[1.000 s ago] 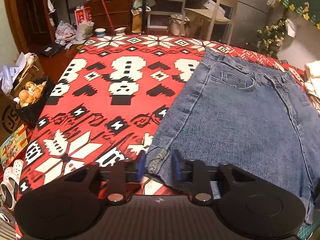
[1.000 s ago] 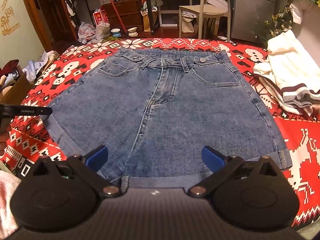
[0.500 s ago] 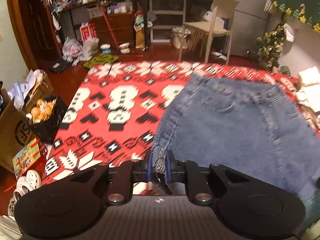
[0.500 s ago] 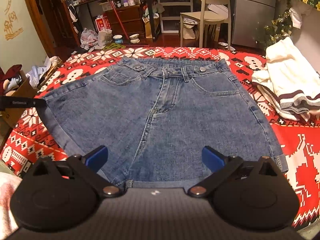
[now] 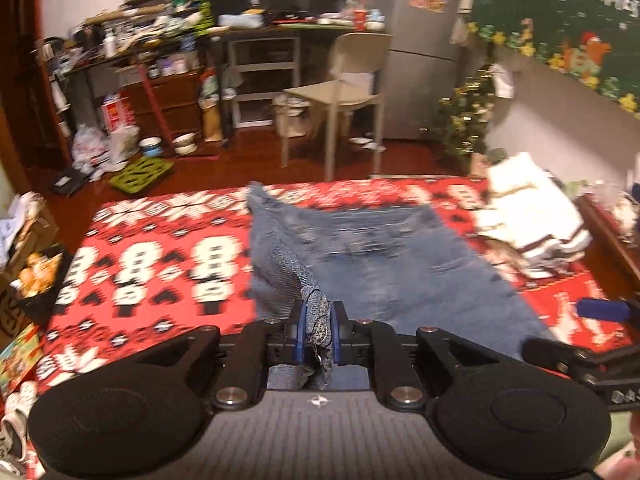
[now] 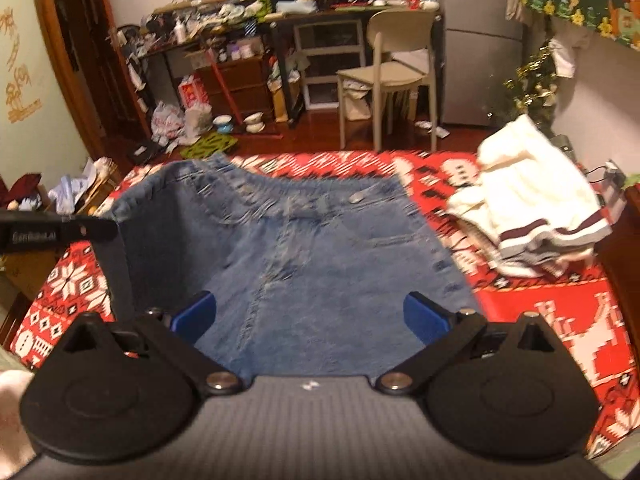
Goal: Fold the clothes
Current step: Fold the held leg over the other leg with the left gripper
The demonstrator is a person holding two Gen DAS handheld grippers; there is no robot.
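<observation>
One red blanket (image 6: 540, 320) with white and black patterns covers the flat surface that carries everything (whether a bed or a low platform lies under it cannot be told). On it lies one pair of blue denim shorts (image 6: 320, 264), spread front side up, waistband at the far edge and leg hems at the near edge. To the right of the shorts, apart from them, sits one heap of white knitwear (image 6: 532, 208) with dark stripes at its hem.

Beyond the blanket, on the wooden floor, stands one pale chair (image 6: 392, 76) before a cluttered desk (image 6: 352, 16), with one grey fridge (image 6: 476, 40) at its right.

There are two claws. The left claw (image 5: 318, 334) is clamped on the cuffed hem of the shorts' left leg: the rolled denim stands pinched upright between its two blue pads, and the left side of the shorts rises off the blanket in a steep fold toward it (the rest of the garment lies flat). The right claw (image 6: 312, 316) stands wide open above the near middle of the shorts, its two blue pads (image 6: 196, 314) well apart, with denim showing in the gap below them and nothing gripped. In the left wrist view one blue pad of the right claw shows at the right edge, above the blanket near the shorts' right hem.
</observation>
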